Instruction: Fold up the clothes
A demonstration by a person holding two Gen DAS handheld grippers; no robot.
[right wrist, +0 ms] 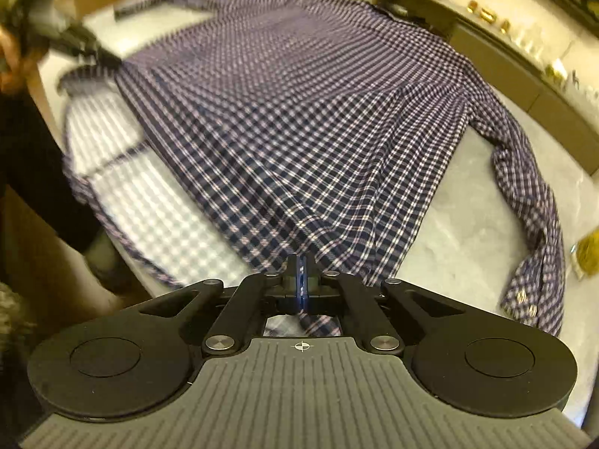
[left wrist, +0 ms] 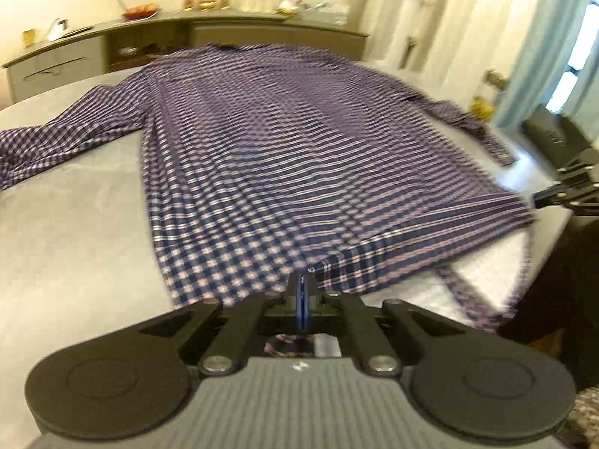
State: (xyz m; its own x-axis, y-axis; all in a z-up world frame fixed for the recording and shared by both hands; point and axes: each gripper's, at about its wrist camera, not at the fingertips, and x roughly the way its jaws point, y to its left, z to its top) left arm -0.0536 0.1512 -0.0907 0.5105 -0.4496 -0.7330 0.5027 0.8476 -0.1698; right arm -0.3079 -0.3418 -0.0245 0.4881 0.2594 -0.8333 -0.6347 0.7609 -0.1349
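Observation:
A navy and white checked shirt (left wrist: 299, 149) lies spread flat on a grey table (left wrist: 75, 224), collar at the far end. My left gripper (left wrist: 301, 284) is shut on the shirt's near hem. At the hem's right corner my right gripper (left wrist: 543, 198) is blurred. In the right wrist view the shirt (right wrist: 299, 112) fills the table (right wrist: 468, 224), and my right gripper (right wrist: 301, 265) is shut on its hem corner. The left gripper (right wrist: 108, 58) pinches the hem at upper left. One sleeve (right wrist: 531, 194) trails to the right. The pale inside of a flap (right wrist: 149, 172) hangs over the table edge.
A long sideboard (left wrist: 149, 37) with bowls and small golden items runs behind the table. Curtains (left wrist: 543, 37) and a dark chair (left wrist: 554, 138) stand to the right. A person's dark sleeve (right wrist: 37, 168) is at the left. A yellow object (right wrist: 587, 254) sits at the table's right edge.

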